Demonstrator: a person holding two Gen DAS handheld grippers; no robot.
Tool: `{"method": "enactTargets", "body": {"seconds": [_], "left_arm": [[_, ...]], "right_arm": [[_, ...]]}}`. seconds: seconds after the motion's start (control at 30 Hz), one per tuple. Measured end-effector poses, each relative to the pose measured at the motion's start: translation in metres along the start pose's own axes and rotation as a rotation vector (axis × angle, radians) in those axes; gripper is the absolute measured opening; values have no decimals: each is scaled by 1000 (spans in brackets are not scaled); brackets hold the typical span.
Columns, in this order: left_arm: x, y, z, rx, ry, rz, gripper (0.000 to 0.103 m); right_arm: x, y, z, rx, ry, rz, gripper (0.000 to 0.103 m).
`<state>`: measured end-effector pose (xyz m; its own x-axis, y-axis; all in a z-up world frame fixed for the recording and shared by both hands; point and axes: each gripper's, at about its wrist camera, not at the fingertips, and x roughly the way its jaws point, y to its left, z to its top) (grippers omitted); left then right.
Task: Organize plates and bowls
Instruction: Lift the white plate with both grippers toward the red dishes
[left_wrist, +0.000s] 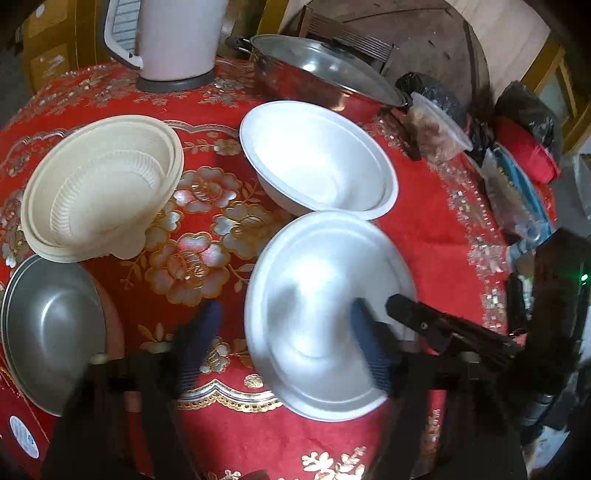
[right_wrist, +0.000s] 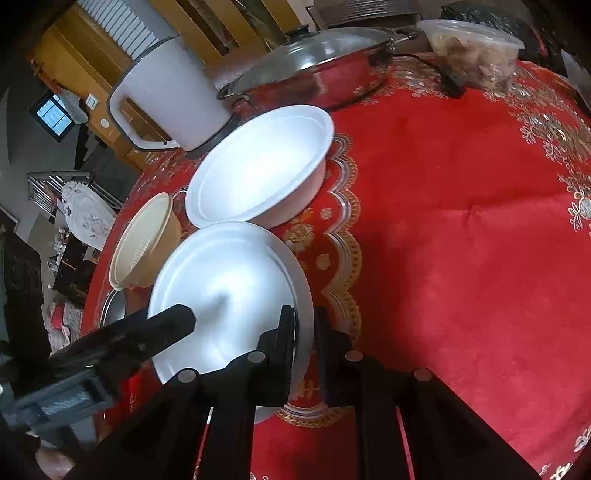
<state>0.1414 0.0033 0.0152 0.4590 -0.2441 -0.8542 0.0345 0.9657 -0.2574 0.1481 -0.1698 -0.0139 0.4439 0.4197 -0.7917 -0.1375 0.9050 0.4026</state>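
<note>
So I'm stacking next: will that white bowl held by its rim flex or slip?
The white bowl looks thin and foam-like, so probably light and somewhat bendy. The right gripper pinches only its rim, so it may sag or pivot. Its smooth surface might slip.

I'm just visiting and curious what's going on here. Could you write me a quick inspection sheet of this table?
Surface: red floral tablecloth.
Job's things: white foam plate pinched by its rim; white foam bowl; beige ribbed bowls nested; grey metal bowl.
Clutter: white jug, lidded steel pan, clear food tub.
Grippers: right gripper closed on plate; left gripper open around it.
Cables: nothing seen.
Surroundings: wooden furniture.
</note>
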Motion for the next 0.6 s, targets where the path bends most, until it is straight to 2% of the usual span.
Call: {"method": "enactTargets", "body": {"seconds": [0.03,0.07,0.1,0.2,0.4,0.6], "left_arm": [[2,-1,-1,8,6,9,32],[4,-2,-2,11,15,4,19],[6,-2,-3,12,27,-4,18],[6,0,-5,11,14,7,10],[-4,2,-11,23,1,4,10],[-31,8,-19,14,-31,-8,10]], "right_arm": [[1,-1,-1,1,4,0,11],[2,-2,-1,4,7,1,12],[3,-2,-2,6,9,2,15],[5,-3,-3,10,14,0,15],[-3,2,-7,-9,-6,-2,15],[-20,21,-10,-48,-23,-1,15]]}}
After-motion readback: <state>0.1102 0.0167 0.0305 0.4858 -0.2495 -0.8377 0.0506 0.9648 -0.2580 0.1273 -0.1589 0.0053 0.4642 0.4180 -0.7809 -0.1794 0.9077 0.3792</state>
